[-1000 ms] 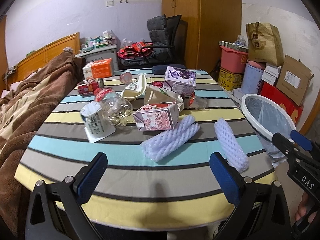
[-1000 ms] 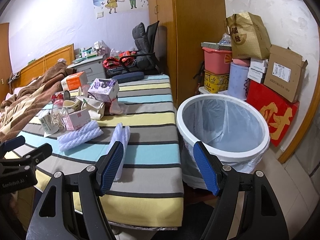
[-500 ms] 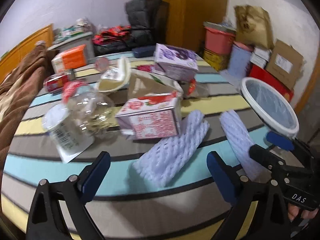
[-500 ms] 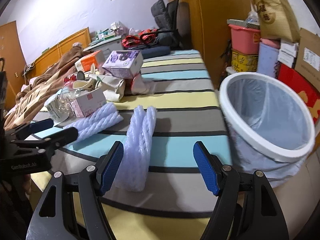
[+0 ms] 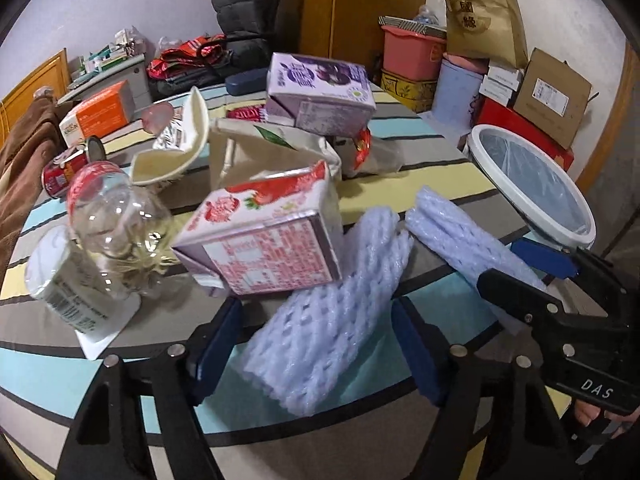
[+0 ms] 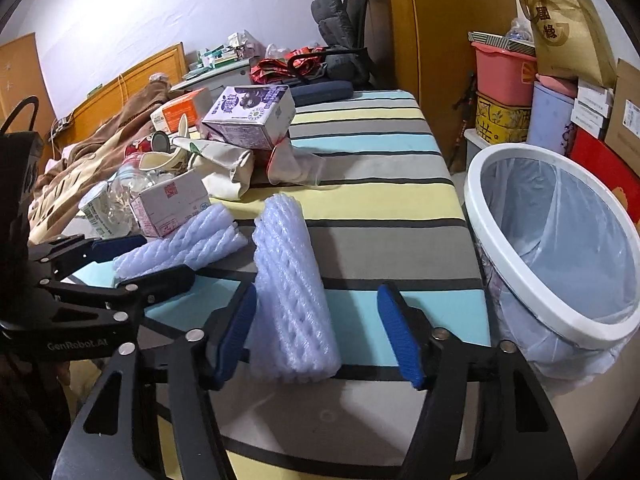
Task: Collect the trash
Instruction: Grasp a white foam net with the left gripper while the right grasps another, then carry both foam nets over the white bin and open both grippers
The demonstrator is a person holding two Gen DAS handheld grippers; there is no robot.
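Waiting beside the striped table (image 6: 400,208), the lined white bin (image 6: 504,248) looks empty, so collecting seems barely begun. Cartons, a clear crushed bottle (image 5: 120,224) and soft ribbed foam sleeves lie unsorted. Left gripper (image 5: 320,344) gapes around one foam net (image 5: 332,320); right gripper (image 6: 320,332) gapes around another (image 6: 292,292), neither pinched.

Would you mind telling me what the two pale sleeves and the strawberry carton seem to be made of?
Both sleeves, left one and right one, look like soft white foam netting: puffy woven mesh. The strawberry carton seems glossy coated paperboard, given its creased, printed panels.
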